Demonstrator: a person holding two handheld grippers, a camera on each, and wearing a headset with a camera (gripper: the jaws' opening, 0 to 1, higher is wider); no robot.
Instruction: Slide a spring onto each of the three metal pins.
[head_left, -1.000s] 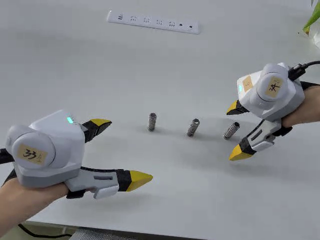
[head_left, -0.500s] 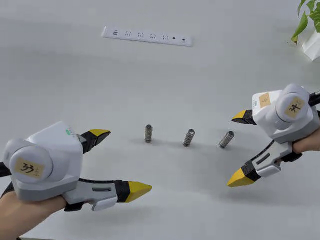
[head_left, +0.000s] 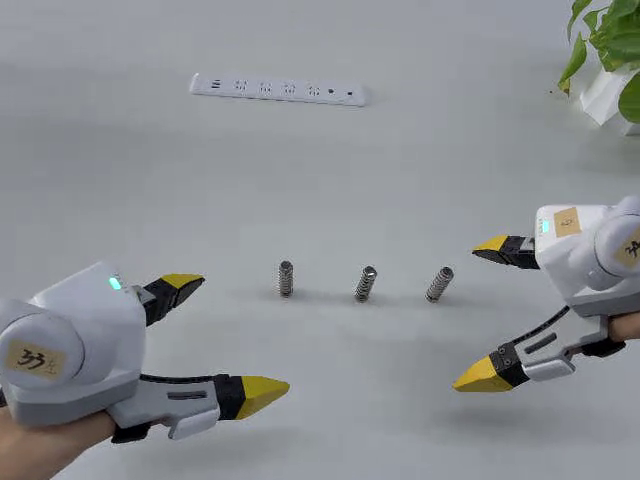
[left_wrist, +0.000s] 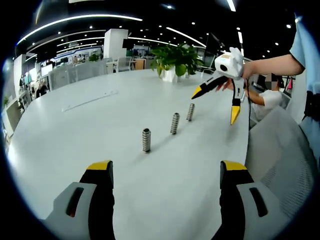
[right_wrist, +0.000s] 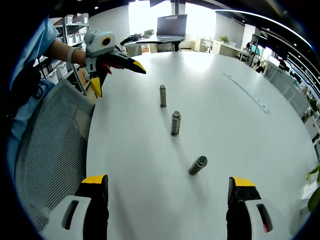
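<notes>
Left spring (head_left: 286, 278) upright, middle spring (head_left: 366, 283) slightly tilted, right spring (head_left: 439, 284) leaning, left gripper (head_left: 228, 335) and right gripper (head_left: 481, 312) released

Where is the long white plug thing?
The power strip lies flat on the table at its far side in the head view, beyond the three springs.

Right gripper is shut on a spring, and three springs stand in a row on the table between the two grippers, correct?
Not quite: the right gripper is open and holds nothing, its jaws spread wide in the right gripper view. The three springs do stand in a row on the table between it and the left gripper.
</notes>
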